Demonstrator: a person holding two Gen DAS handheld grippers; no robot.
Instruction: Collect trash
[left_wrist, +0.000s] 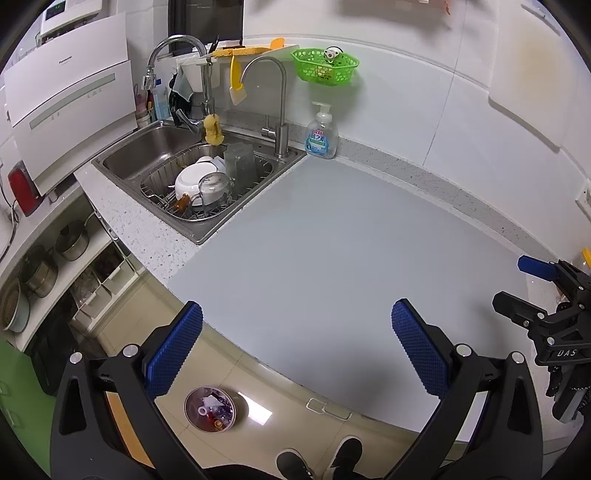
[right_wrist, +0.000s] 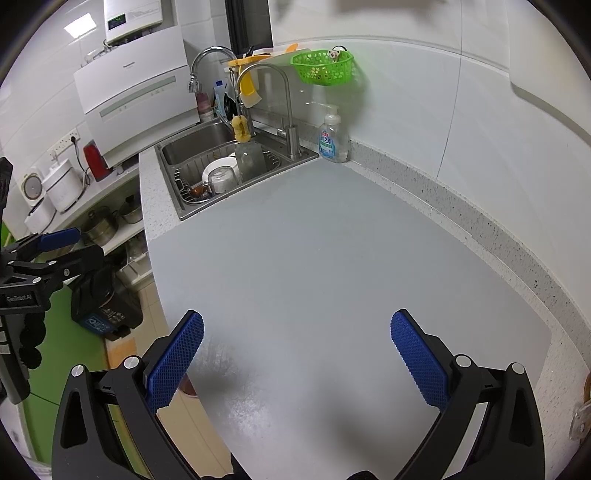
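Both of my blue-padded grippers are spread wide with nothing in them. My left gripper (left_wrist: 297, 349) hangs over the front edge of the pale grey counter (left_wrist: 332, 240), my right gripper (right_wrist: 297, 350) is over the counter too. The trash is down on the floor: a small round clear-lined bin (left_wrist: 210, 409) with scraps in it, just below that edge.

Trash bin (left_wrist: 210, 409) on floor, lower left of left wrist view: contents too small to identify. Soap bottle (left_wrist: 322, 133) label unreadable. Person's shoes (left_wrist: 321, 461) cut by bottom edge. Right wrist view: a clear object (right_wrist: 580, 417) cut off at right edge, unidentifiable.
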